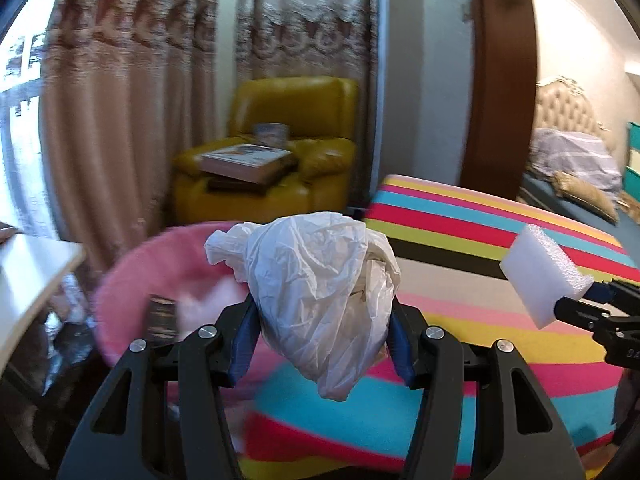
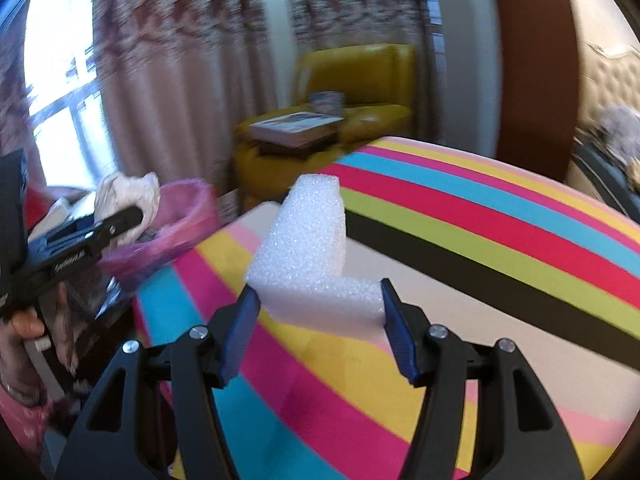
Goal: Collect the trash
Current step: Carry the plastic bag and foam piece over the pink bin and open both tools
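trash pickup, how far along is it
Some items already lie inside the pink-lined trash bin. In hand: the left gripper grips a crumpled white plastic bag near the bin, not yet dropped; the right gripper holds a white L-shaped foam block over the striped tablecloth. Both drops remain.

Daylight enters from the window (image 2: 60, 92) at left; panes blown out to white. Room moderately bright, colours saturated. Curtains (image 2: 192, 60) and yellow armchair (image 1: 276, 144) smeared by motion blur in both views. Strong fisheye bending with dark vignette at corners. Foam block (image 2: 308, 248) stays fairly sharp; shadows soft.
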Tool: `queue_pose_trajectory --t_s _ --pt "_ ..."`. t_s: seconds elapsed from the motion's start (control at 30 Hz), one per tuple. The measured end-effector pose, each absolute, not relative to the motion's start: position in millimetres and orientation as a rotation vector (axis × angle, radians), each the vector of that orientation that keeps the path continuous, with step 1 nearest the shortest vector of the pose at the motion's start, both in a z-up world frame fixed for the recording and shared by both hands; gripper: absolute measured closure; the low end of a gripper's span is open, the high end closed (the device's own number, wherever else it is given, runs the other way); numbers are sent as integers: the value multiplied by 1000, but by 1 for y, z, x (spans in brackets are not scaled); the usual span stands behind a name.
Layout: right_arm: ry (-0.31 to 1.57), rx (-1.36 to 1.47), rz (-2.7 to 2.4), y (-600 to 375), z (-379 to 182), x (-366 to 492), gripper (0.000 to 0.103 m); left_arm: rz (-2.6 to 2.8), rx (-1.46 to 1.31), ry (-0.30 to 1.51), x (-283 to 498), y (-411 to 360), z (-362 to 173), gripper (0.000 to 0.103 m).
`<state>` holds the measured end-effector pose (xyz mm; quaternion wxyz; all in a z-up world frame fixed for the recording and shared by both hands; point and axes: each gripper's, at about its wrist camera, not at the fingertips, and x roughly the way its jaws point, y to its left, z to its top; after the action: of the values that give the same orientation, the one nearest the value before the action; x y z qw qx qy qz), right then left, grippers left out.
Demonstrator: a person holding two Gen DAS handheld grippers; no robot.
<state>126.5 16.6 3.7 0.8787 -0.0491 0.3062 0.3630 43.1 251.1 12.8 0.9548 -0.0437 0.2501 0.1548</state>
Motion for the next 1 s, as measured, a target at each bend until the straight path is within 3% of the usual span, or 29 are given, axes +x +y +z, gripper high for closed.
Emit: queue_pose_trajectory --t_s 0.37,0.8,0.87,0.93,1.0 --pt "603 -190 1062 166 34 131 44 402 -89 513 20 348 23 50" --pt "634 -196 1139 263 38 166 44 405 -201 548 38 411 12 49" --pt "632 -172 1188 272 40 172 42 395 -208 552 44 415 10 45" --pt "608 -156 1197 277 44 178 38 405 -212 545 46 419 9 25" --pt "599 -129 1181 273 47 181 27 441 -221 518 43 421 10 13"
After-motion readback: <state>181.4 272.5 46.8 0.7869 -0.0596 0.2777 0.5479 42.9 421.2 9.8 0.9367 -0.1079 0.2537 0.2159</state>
